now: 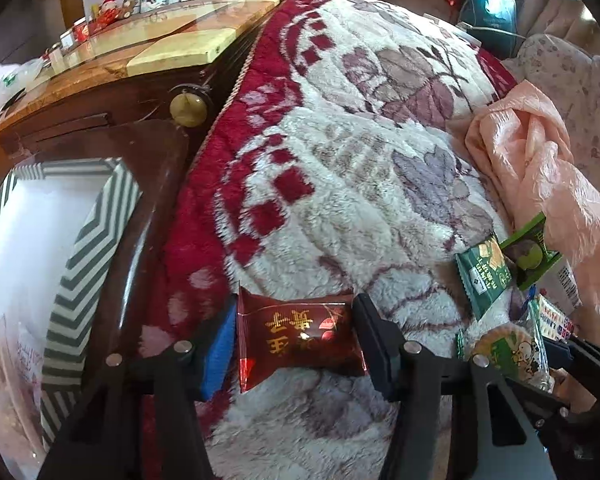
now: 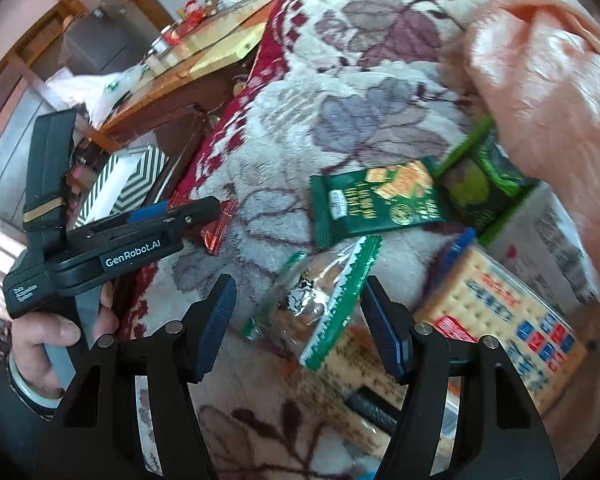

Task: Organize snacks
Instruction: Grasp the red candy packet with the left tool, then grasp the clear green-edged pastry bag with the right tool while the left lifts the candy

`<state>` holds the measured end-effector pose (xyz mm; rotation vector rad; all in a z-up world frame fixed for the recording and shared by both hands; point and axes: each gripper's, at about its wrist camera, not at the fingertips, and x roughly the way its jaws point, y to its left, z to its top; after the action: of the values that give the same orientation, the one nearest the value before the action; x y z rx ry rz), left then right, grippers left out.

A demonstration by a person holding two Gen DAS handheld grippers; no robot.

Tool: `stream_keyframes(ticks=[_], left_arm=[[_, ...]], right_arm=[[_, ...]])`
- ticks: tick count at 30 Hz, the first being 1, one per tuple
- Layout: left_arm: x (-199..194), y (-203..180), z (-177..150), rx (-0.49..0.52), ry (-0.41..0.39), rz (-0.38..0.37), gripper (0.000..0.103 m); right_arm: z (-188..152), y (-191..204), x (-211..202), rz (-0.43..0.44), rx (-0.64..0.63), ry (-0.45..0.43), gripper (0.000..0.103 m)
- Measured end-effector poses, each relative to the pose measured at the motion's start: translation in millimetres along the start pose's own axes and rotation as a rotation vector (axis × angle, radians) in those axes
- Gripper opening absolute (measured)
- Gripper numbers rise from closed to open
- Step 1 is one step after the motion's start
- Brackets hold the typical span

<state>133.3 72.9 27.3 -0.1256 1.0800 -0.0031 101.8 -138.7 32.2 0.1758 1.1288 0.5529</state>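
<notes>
1. The left gripper (image 1: pixel 294 336) straddled the red snack packet (image 1: pixel 300 336) on the fleece blanket (image 1: pixel 360 160), low centre of the left view; its fingers (image 1: pixel 220 344) stood about half spread, at the packet's ends. Whether they pressed it, I could not tell.
2. The striped box (image 1: pixel 88 248) sat lower left, probably the place for sorted snacks.
3. The right gripper (image 2: pixel 298 320) hung over a clear-wrapped cracker (image 2: pixel 320 300), fingers fairly wide and gripping nothing, likely lining up its own pick.
4. The green biscuit pack (image 2: pixel 376 204), a darker green pack (image 2: pixel 484 184) and the soda cracker pack (image 2: pixel 512 312) lay clustered at right.
5. The peach plastic bag (image 2: pixel 540 60) was blurred; packet print was unreadable, and the box contents were cut off.
</notes>
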Motion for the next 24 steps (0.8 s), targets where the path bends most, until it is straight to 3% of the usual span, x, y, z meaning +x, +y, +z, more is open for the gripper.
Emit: stream_keyframes(ticks=[6, 11, 16, 20, 24], left_arm=[[-5.8, 16.9, -5.1, -0.040, -0.005, -0.018, 0.059], [-4.3, 20.3, -5.0, -0.051, -0.004, -0.022, 0.059], [-2.9, 18.8, -6.2, -0.045, 0.001, -0.026, 0.059], [-2.9, 20.9, -6.2, -0.058, 0.004, -0.033, 0.059], [-1.9, 24.5, -5.1, -0.067, 0.004, -0.035, 0.059]], right_arm=[[-11.5, 40.5, -7.0, 0.113, -0.143, 0.037, 0.065], [-15.7, 41.1, -10.9, 0.064, -0.154, 0.019, 0.065], [5.4, 30.2, 10.3, -0.001, -0.120, 0.048, 0.065], [16.5, 43.0, 2.6, 0.063, -0.157, -0.003, 0.065], [10.9, 41.0, -3.6, 0.011, -0.171, -0.008, 0.065]])
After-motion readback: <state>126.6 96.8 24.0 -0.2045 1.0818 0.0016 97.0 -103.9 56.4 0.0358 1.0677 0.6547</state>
